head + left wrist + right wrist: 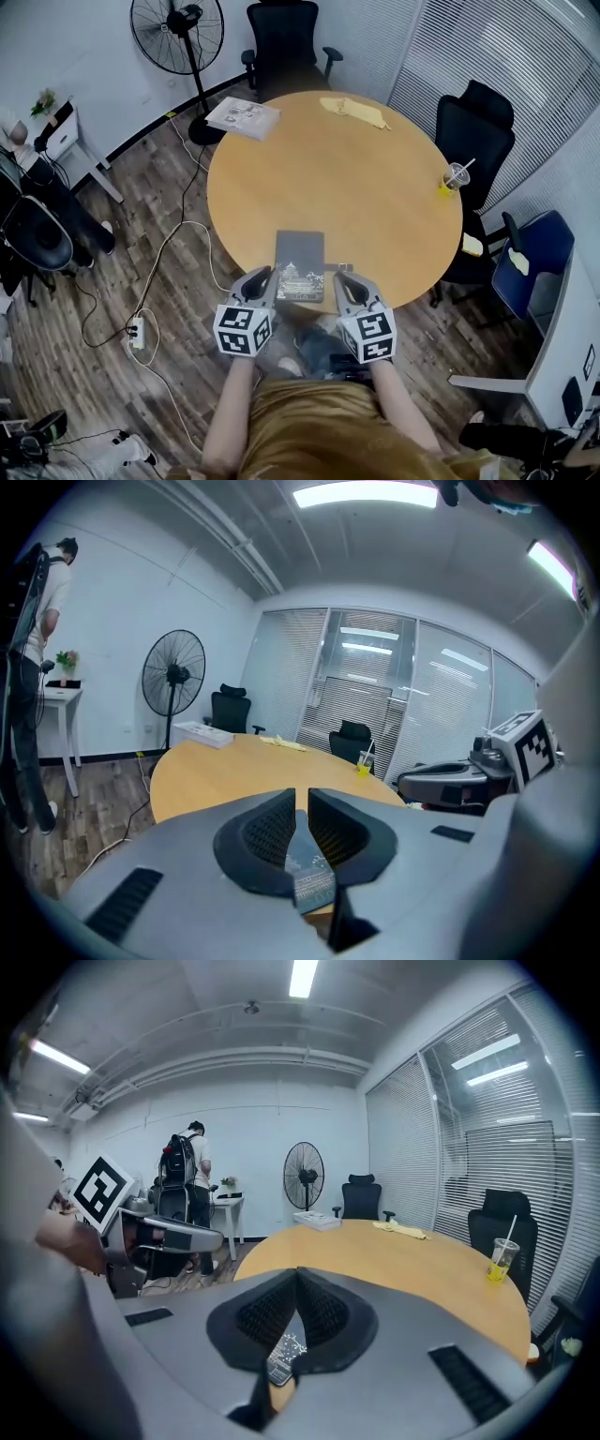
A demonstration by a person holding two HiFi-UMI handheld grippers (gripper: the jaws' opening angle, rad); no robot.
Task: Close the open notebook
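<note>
Okay, status from where I'm standing: notebook [300,253] lies flat on the round wooden table [375,178], at the near edge, right in front of the person. It shows as one upright rectangle, with the far half plain dark grey and the near half carrying pale print. Can't tell from this whether the cover is down or a page is showing.

Left gripper [269,277]: tips sit at the notebook's near-left edge. Its own view shows the jaws a thin slit apart with nothing pinched. The notebook's printed part shows through the slit, underneath. So it's released, barely open.

Right gripper [343,277]: tips are just beside the notebook's near-right edge. Its own view shows the pads meeting at the tip in a V, clenched on nothing I can see. A bit of the notebook is visible below, behind the tips. Whether it touches the notebook I can't say.

Both grippers are angled slightly down and mirror each other, with the notebook between them.

Rest of the table:
- a stack of printed sheets [242,117] at the far-left edge
- a yellow cloth [354,112] at the far side
- a cup with a straw [455,178] at the right edge

All three are well apart from the notebook.

A pedestal fan [178,37] stands beyond the table, and a black office chair [286,42] is beside it. Another person [197,1185] stands by a small white side table.
</note>
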